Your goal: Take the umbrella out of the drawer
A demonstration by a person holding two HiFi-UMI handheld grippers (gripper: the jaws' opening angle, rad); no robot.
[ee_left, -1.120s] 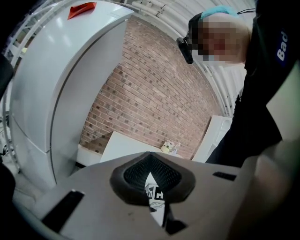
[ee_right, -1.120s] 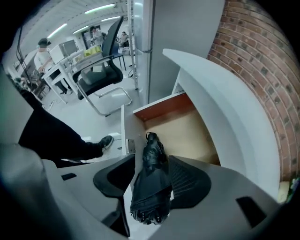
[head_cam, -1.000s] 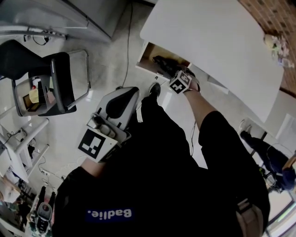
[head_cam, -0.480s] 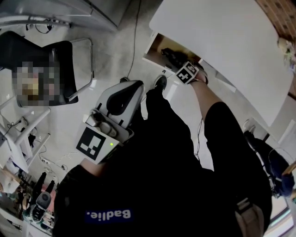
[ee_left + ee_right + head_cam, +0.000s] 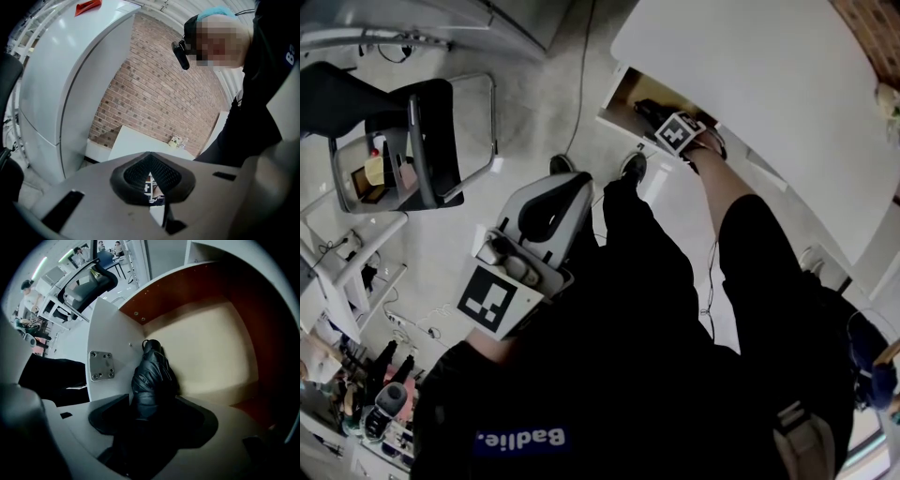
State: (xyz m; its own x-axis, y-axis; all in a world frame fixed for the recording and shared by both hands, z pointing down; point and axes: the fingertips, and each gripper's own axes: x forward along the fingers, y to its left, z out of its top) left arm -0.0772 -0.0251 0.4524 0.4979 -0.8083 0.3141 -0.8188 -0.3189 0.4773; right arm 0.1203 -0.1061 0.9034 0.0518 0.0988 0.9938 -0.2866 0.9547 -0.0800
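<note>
A folded black umbrella lies in the open wooden drawer, close against its white side panel. My right gripper points straight down over it. Its jaws are opening, and the umbrella's near end sits between them. In the head view the drawer sticks out from under the white table, with the umbrella dark inside it and my right gripper reaching in. My left gripper hangs beside the person's leg, away from the drawer. Its jaws are together with nothing in them.
The white table top overhangs the drawer's back part. A black chair with a metal frame stands on the floor to the left. A cable runs across the floor. The person's shoe is just in front of the drawer.
My right gripper has gone down into the drawer, onto the umbrella. The left gripper has stayed where it was.
</note>
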